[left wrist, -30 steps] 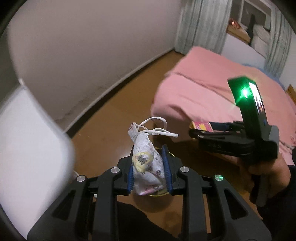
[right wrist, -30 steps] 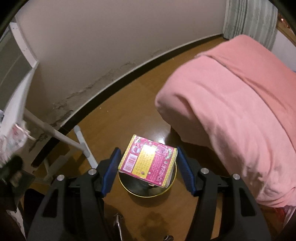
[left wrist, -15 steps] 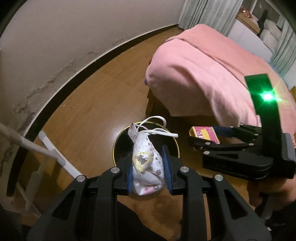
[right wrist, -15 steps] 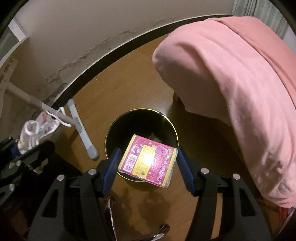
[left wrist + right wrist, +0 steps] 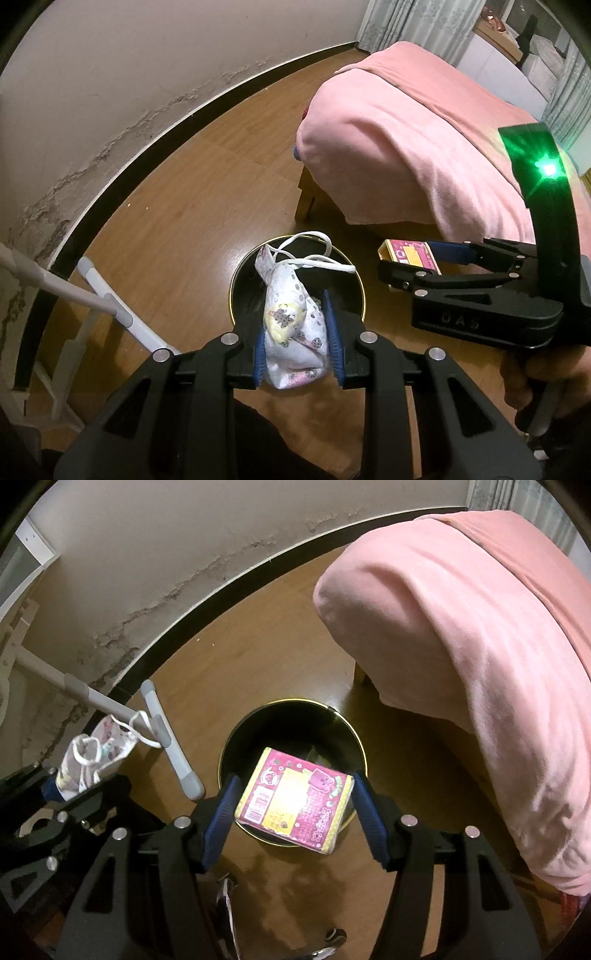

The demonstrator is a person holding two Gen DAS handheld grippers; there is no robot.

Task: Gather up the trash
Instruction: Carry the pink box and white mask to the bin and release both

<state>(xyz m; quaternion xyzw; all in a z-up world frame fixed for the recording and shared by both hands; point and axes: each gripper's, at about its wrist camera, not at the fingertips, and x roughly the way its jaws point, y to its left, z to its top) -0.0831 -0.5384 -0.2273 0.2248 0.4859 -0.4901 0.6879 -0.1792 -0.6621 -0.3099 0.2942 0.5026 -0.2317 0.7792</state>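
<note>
Poised directly above round black gold-rimmed bin (image 5: 343, 738): right hand-held gripper (image 5: 293, 812) pinching flat pink cardboard box (image 5: 295, 797); left hand-held gripper (image 5: 295, 339) pinching crumpled white patterned mask (image 5: 291, 325).

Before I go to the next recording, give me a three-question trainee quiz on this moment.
1. True or false: the left gripper is shut on a crumpled face mask.
2. What does the right gripper hold? A) pink box B) bottle C) sock
3. Fill in: both items hang above the black ____ with a gold rim.

Key:
1. True.
2. A, the pink box.
3. Bin, standing on the wooden floor beside the pink blanket.
</note>
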